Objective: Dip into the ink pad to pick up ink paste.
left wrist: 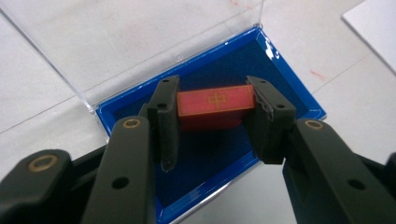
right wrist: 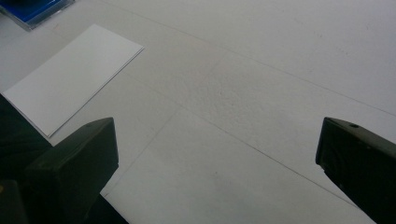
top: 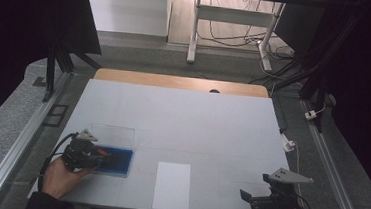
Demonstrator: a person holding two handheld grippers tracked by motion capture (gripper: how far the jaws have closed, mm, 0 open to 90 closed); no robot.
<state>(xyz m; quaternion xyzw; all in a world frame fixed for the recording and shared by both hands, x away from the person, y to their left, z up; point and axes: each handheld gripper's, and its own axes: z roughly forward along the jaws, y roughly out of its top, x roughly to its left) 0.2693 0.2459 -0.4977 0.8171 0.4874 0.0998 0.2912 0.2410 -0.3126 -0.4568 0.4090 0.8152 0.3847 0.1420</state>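
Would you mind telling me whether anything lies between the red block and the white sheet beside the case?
Only the blue case's low rim. The left claw grips the red block over the case; bare table reaches the white sheet.

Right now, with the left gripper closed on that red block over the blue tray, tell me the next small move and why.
Probably lift the left gripper straight up a little. Its pads already press both ends of the red block, which sits low inside the blue tray of the open clear-lidded case, so it likely must clear the rim before heading toward the white sheet.
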